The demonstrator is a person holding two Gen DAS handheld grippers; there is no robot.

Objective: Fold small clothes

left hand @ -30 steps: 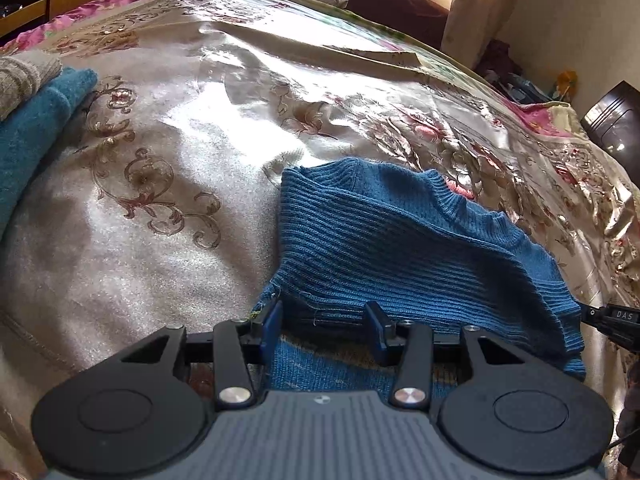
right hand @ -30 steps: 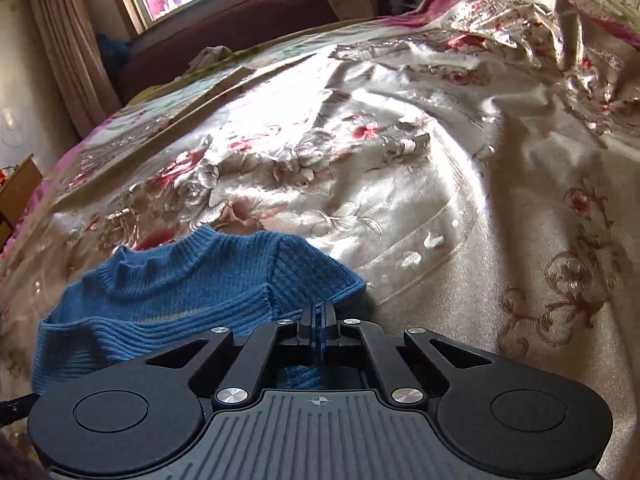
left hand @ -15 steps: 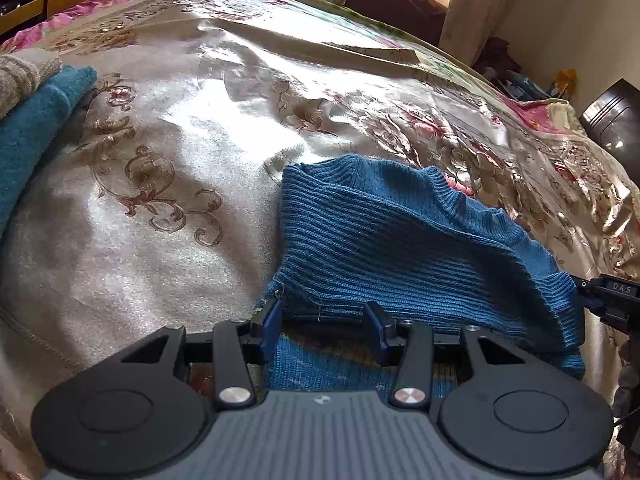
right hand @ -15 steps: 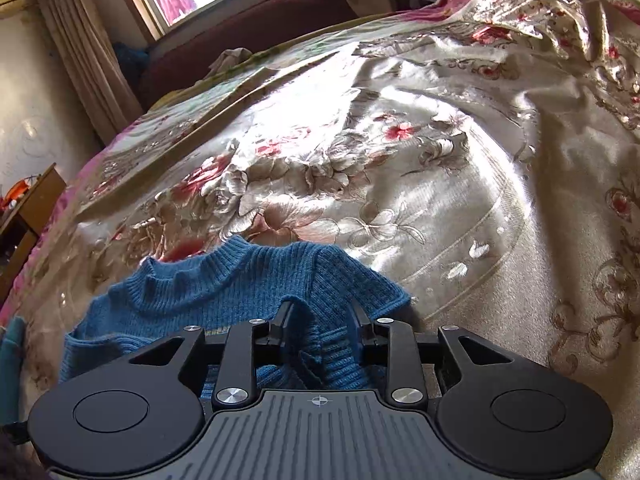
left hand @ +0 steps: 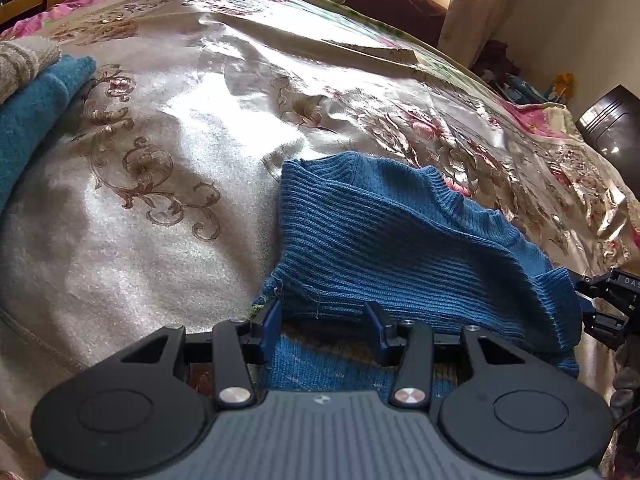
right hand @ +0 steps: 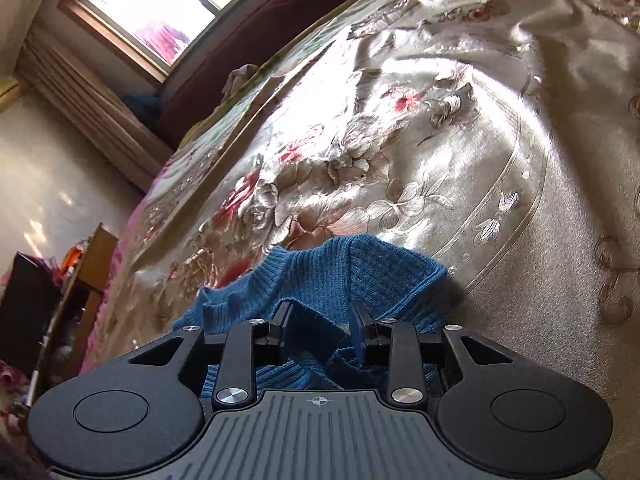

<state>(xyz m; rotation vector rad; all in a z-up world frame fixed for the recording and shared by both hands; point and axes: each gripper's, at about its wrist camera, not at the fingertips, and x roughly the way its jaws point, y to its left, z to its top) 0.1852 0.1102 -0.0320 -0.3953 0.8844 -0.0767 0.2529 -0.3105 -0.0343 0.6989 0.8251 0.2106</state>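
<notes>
Blue ribbed sweater [left hand: 400, 240] lies partly folded on the bedspread [left hand: 160, 220], near the bed's front edge; everything below is placed relative to it.

Left tool [left hand: 324, 320]: jaws parted, standing at the sweater's near hem with the knit between them, pads not pressing. Not gripping.
Right tool [right hand: 318, 328]: jaws have just been opening; a raised fold of knit sits between them, but the pads stand clear of it. Released, as I read it.

Handling, my judgement: light, soft, stretchy rib knit. It drapes and bunches, won't hold a crease unaided, and the satin bedspread under it looks slick, so it may slide when dragged. Best hold is a doubled edge, hem or shoulder seam; pinch both layers, not a single rib.

View differences:
- Left wrist view shows the sweater's full spread, the neckline, and the right tool [left hand: 608, 300] just past its right edge. Also a folded teal garment [left hand: 36, 120] with a beige knit [left hand: 20, 60] on it, well to the sweater's left.
- Right wrist view shows only the bunched shoulder and neck end, plus a window [right hand: 152, 8] far behind the sweater. No stack, no left tool.
</notes>
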